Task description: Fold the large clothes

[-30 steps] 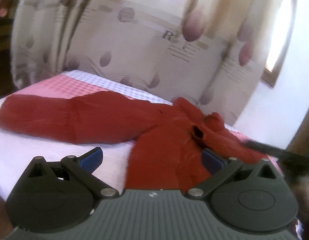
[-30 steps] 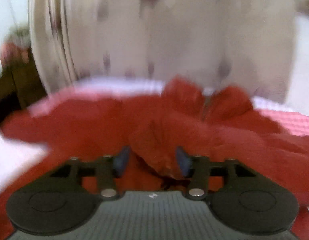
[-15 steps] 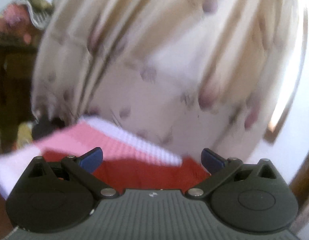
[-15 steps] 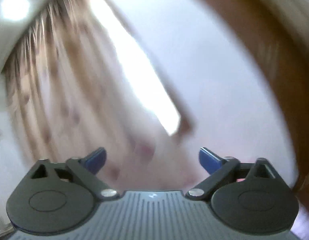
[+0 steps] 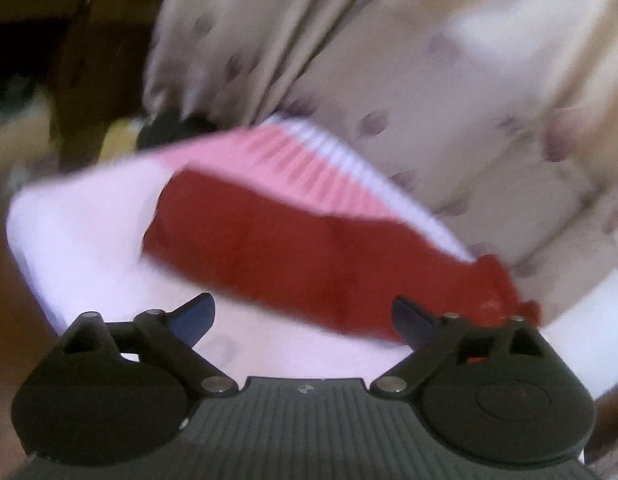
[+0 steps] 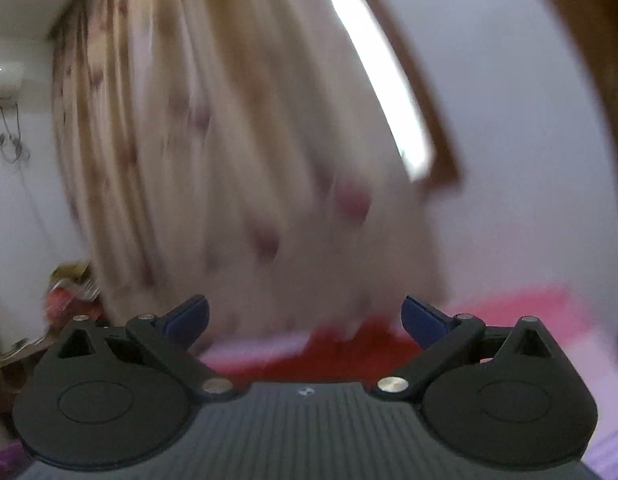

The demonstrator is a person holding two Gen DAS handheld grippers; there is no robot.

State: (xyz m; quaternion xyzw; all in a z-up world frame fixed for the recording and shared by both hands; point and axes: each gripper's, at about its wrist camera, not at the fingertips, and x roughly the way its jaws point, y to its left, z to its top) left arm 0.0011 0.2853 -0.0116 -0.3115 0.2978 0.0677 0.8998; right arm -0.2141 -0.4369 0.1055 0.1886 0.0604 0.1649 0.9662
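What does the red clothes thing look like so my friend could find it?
Find the big flowery curtain, then the bed below it with its pink-and-white checked blanket. The red garment lies on top, the only dark red thing among pale colours.

Left wrist view angled down over bed (image 5: 89,264), right level toward shared curtain (image 6: 237,152)

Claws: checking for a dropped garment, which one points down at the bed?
The left claw: the red garment fills its view; the right claw faces the curtain.
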